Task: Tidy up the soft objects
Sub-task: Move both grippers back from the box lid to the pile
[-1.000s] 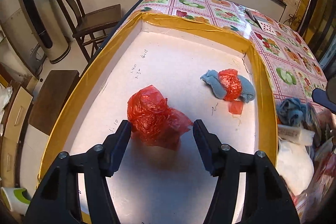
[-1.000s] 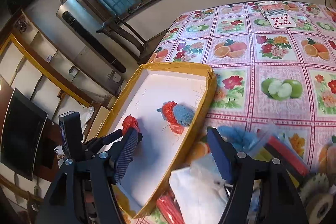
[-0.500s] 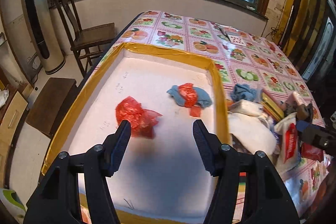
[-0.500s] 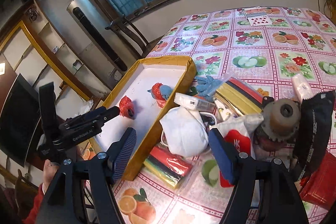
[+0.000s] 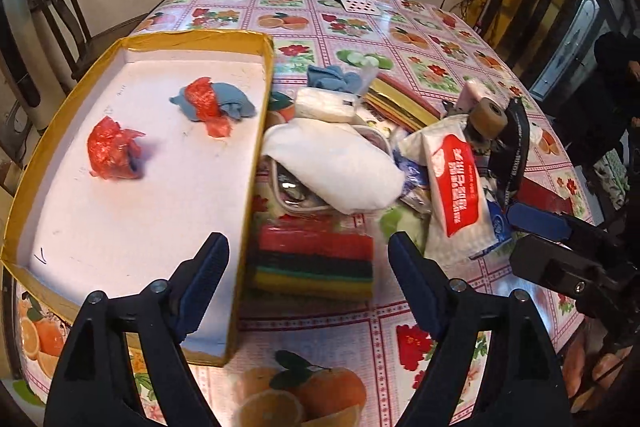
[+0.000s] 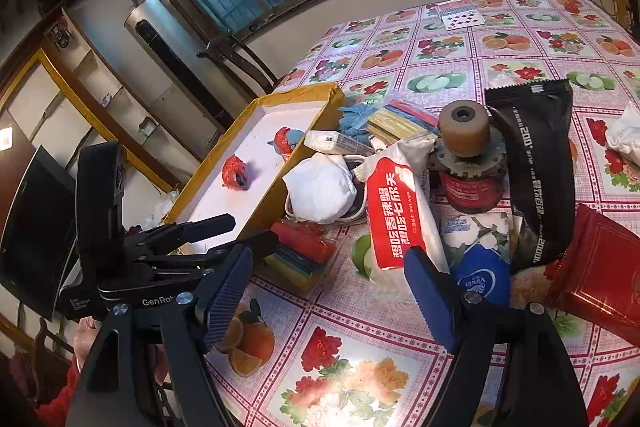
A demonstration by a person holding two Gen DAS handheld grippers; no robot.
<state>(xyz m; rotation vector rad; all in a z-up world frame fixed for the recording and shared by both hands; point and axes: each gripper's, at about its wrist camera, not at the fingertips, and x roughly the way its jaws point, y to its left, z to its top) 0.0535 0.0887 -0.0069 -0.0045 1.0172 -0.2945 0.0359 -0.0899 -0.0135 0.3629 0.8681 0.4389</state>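
Observation:
A yellow-rimmed tray (image 5: 252, 163) with a white floor holds a crumpled red plastic bag (image 5: 110, 149) and a blue cloth wrapped with red plastic (image 5: 212, 103). Right of it lies a pile: a white cloth bundle (image 5: 336, 163), a stack of coloured sponge cloths (image 5: 314, 259), a red-and-white wet wipes pack (image 5: 456, 183) and a blue rag (image 5: 334, 79). My left gripper (image 5: 308, 251) is open and empty, above the tray's right rim and the sponge stack. My right gripper (image 6: 330, 263) is open and empty, in front of the wipes pack (image 6: 394, 215).
A black pouch (image 6: 536, 163), a brown roller on a metal part (image 6: 464, 131), a blue tissue pack (image 6: 480, 279) and a red box (image 6: 600, 267) crowd the right. Playing cards (image 6: 460, 17) lie far back. A chair (image 5: 60, 11) stands beyond the table's left edge.
Both grippers have drawn back and up from the tray towards the table's near edge. My left view has swung right, so the pile is now in sight. Both stay open.

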